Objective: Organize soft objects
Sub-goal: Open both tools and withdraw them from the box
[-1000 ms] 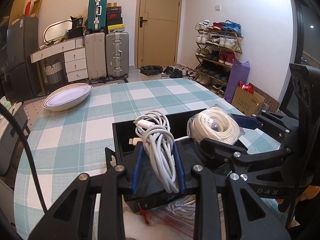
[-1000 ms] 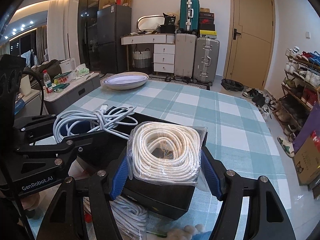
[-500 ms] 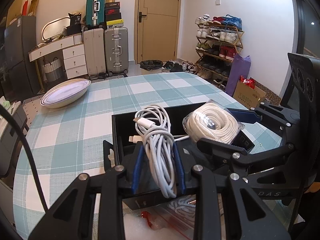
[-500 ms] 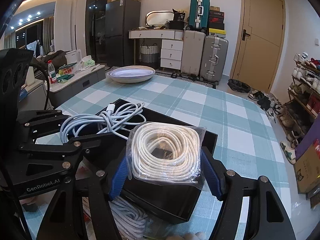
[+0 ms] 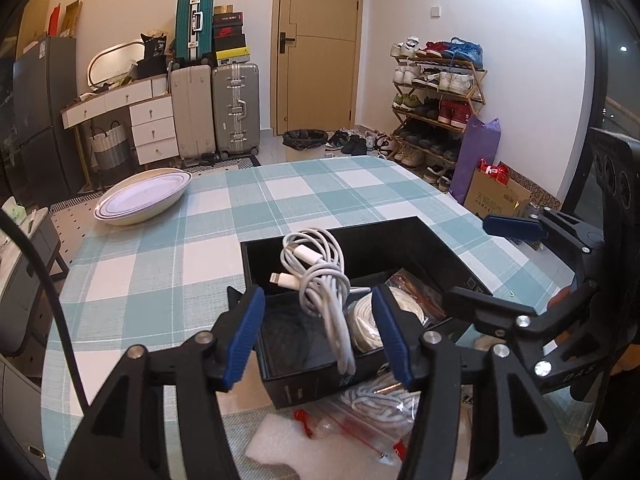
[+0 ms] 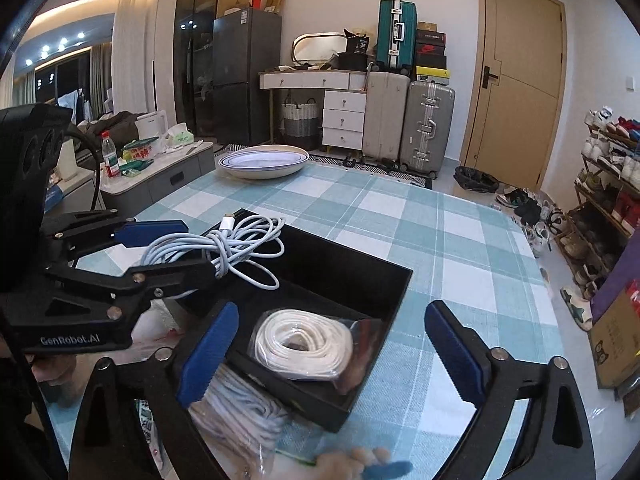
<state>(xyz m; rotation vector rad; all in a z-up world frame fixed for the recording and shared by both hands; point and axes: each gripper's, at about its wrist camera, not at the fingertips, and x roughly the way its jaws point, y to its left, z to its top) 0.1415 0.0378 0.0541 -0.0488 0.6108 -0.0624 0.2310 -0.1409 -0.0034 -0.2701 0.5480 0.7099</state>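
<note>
Both our grippers point down at a slant over the black box point(image 5: 452, 256) on the checked counter point(image 5: 304, 196). Left gripper point(image 5: 320, 340): jaws have just been opening, now part open, blue pads clear of the white cable point(image 5: 324, 280), which hangs loose between them, blurred at its lower end, draped over the box's near wall. Right gripper point(image 6: 332, 352): jaws have just been opening and stand wide, pads well apart on either side of the bagged rope coil point(image 6: 304, 344), not touching it. The coil lies inside the box at its near right corner. In the right view the cable bundle sits at the box's left side, just by the left gripper's fingers. More bagged cord point(image 6: 236, 408) lies on the counter beside the box, near us. A white dish point(image 5: 144, 200) sits far off on the counter.
</note>
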